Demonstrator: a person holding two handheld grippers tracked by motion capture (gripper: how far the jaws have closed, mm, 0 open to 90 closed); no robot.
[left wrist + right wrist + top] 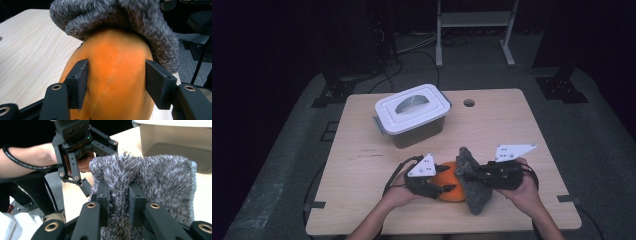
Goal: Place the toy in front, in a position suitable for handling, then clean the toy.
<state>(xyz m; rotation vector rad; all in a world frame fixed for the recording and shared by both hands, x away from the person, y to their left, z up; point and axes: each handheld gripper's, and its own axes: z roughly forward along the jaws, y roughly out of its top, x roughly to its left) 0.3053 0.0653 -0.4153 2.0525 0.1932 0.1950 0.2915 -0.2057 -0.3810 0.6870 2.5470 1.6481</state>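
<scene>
An orange plush object (449, 175) (117, 55) lies near the table's front edge. A grey fuzzy cloth (474, 192) (120, 17) (160, 182) drapes over its far end and stands up beside it. My left gripper (451, 189) (117, 82) straddles the orange plush, a pad against each of its sides. My right gripper (468, 175) (119, 192) is shut on a fold of the grey cloth and holds it up. In the right gripper view the left gripper (85, 186) sits just beyond the cloth, held by a hand.
A white-lidded plastic box (412, 112) (175, 140) with a grey handle stands at the back of the wooden table (502, 130). A cable hole (469, 103) is behind it to the right. Stands and cables lie on the dark floor beyond.
</scene>
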